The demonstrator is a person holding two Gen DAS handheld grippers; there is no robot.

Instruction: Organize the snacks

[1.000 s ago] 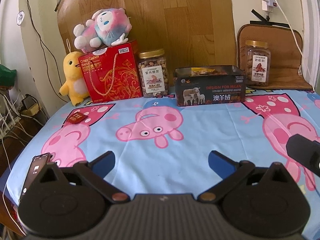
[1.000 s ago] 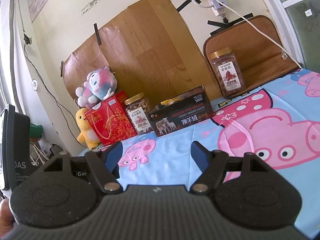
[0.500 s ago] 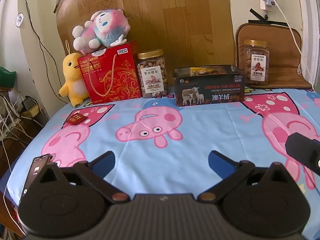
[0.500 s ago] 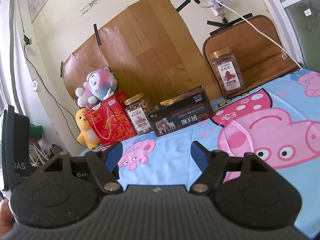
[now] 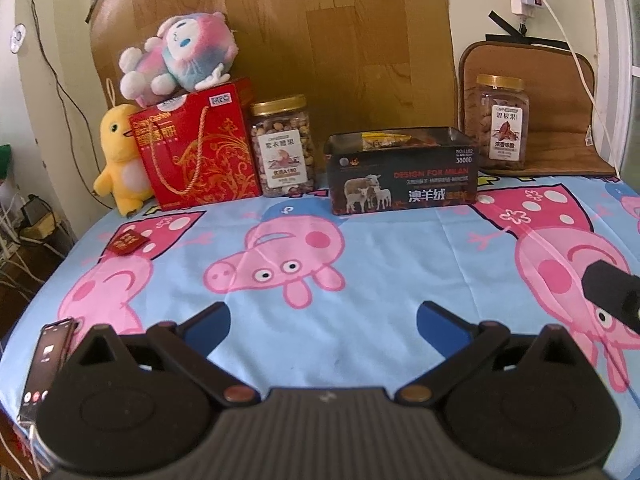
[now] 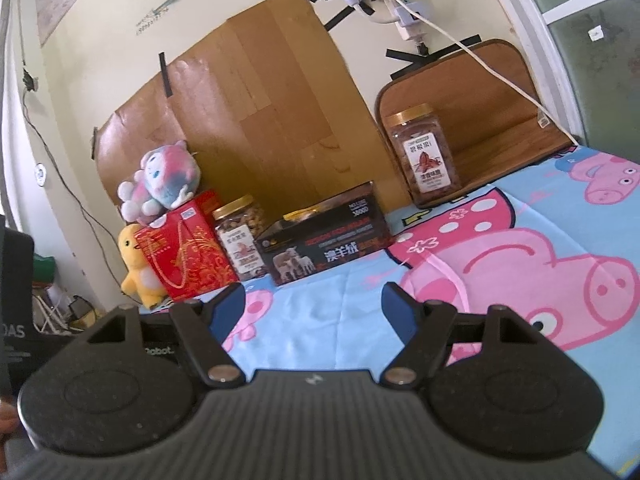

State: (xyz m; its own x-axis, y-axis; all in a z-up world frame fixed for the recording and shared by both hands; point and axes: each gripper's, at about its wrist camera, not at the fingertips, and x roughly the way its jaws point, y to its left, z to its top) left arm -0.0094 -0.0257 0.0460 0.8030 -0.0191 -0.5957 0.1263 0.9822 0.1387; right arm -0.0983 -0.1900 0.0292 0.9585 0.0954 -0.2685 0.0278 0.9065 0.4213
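Along the back of the table stand a red gift box (image 5: 196, 148) (image 6: 184, 252), a jar of nuts (image 5: 283, 146) (image 6: 240, 240), an open dark tin (image 5: 402, 178) (image 6: 324, 240) with packets inside, and a second jar (image 5: 502, 122) (image 6: 426, 158) at the right on a brown mat. A small red packet (image 5: 127, 242) lies on the cloth at the left. My left gripper (image 5: 323, 318) hovers open over the near cloth, holding nothing. My right gripper (image 6: 313, 306) is open too, and empty; part of it (image 5: 612, 294) shows at the right edge of the left wrist view.
A pink-blue plush (image 5: 180, 58) sits on the red box and a yellow duck plush (image 5: 118, 156) stands beside it. A phone (image 5: 48, 364) lies at the near left table edge. Cables (image 5: 24, 240) hang off the left side. The cartoon-pig cloth (image 5: 400, 260) covers the table.
The left wrist view has shifted slightly, the back row sitting a bit higher and nearer. The right gripper has barely moved. Both stay open.
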